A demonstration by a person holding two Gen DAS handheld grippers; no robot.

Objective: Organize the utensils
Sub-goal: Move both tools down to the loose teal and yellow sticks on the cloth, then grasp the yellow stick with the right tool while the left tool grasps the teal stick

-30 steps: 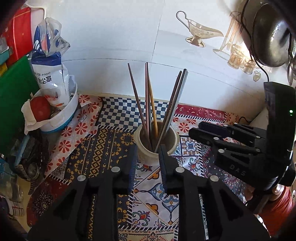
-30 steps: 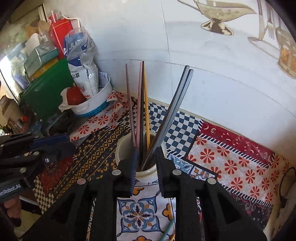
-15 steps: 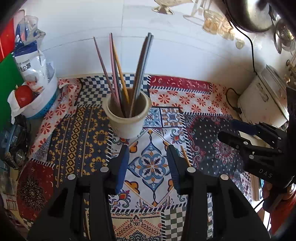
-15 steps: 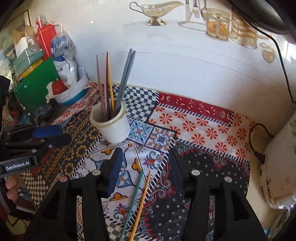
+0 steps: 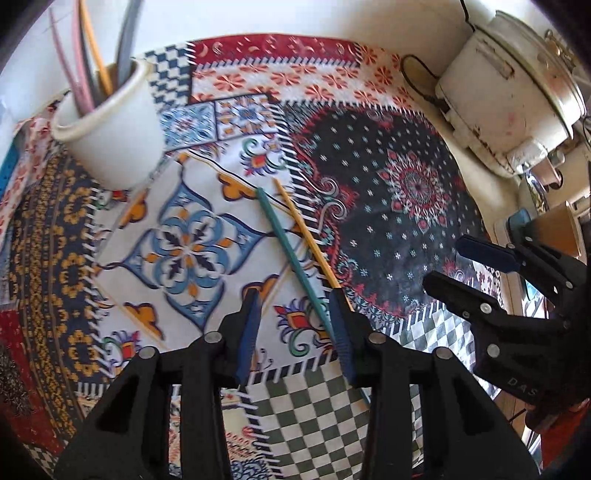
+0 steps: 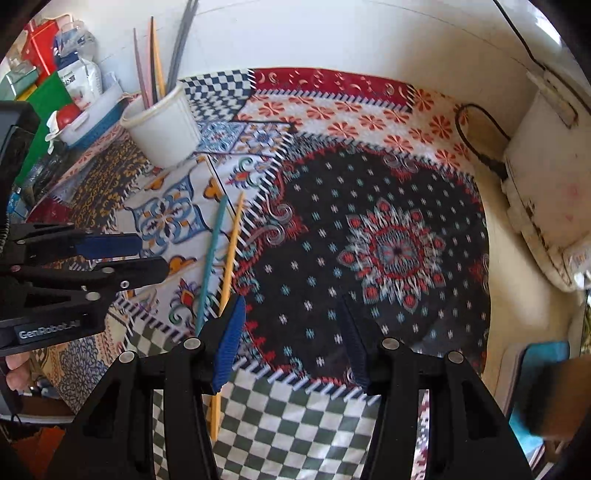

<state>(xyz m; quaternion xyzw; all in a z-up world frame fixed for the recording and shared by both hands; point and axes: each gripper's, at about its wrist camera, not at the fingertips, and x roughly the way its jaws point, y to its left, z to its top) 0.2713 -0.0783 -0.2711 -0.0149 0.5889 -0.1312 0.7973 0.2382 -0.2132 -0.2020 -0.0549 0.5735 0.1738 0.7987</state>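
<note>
A cream cup (image 5: 110, 125) holding several chopsticks (image 5: 88, 55) stands at the back left of the patterned cloth; it also shows in the right wrist view (image 6: 166, 125). A teal chopstick (image 5: 291, 254) and a yellow chopstick (image 5: 306, 240) lie side by side on the cloth, also seen in the right wrist view as the teal chopstick (image 6: 210, 258) and the yellow chopstick (image 6: 231, 254). My left gripper (image 5: 295, 325) is open and empty just above their near ends. My right gripper (image 6: 291, 332) is open and empty, to the right of the chopsticks.
A white rice cooker (image 5: 509, 85) with a black cord (image 6: 476, 136) stands at the right. A white basin with a bag and red item (image 6: 85, 107) and a green board (image 6: 48, 103) crowd the back left. The white wall (image 6: 332, 33) is behind.
Both grippers have pulled back from the cup and tilted down toward the cloth. Both now stand wider open, and the two loose chopsticks have come into view near the left gripper.
</note>
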